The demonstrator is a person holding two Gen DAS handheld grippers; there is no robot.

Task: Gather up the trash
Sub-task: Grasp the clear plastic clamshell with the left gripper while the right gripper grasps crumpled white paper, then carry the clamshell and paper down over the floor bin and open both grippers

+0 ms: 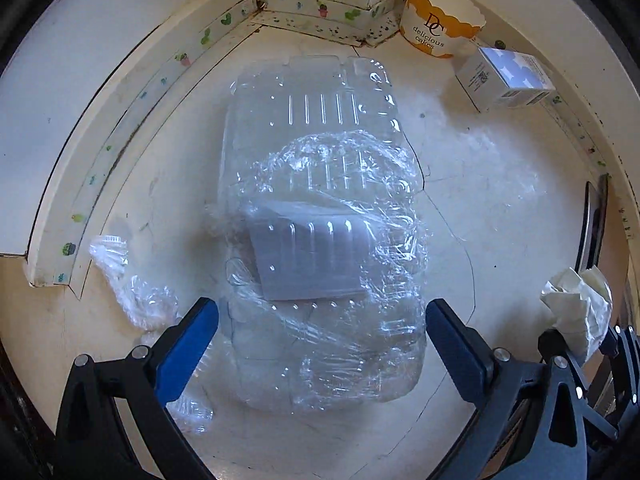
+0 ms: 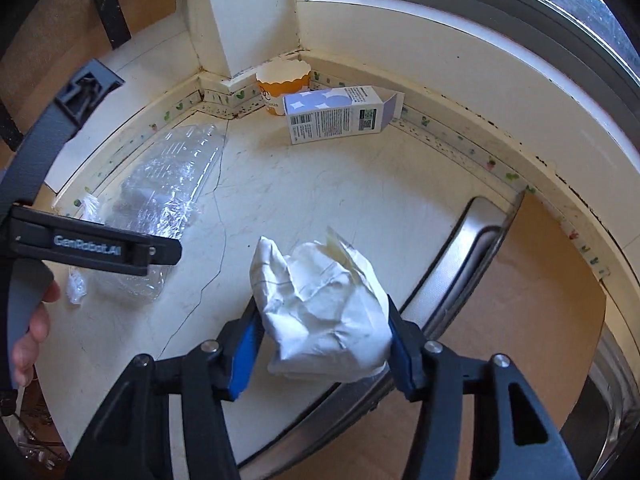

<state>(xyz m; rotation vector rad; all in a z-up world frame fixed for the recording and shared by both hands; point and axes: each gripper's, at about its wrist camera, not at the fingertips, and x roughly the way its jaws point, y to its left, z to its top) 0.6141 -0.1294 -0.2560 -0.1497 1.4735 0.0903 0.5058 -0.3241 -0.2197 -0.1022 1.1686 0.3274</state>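
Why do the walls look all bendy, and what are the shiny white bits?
Left wrist view: the fisheye lens curves the baseboard, and light glints off the clear plastic container. Right wrist view: window daylight glares at the top right.

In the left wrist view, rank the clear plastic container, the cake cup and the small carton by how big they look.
1. Clear plastic container, by far the largest, though nearest the camera.
2 and 3. Cake cup and small carton look alike; no ranking.

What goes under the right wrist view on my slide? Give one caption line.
Right gripper clamps crumpled paper above the counter; carton and cup wait in the corner.
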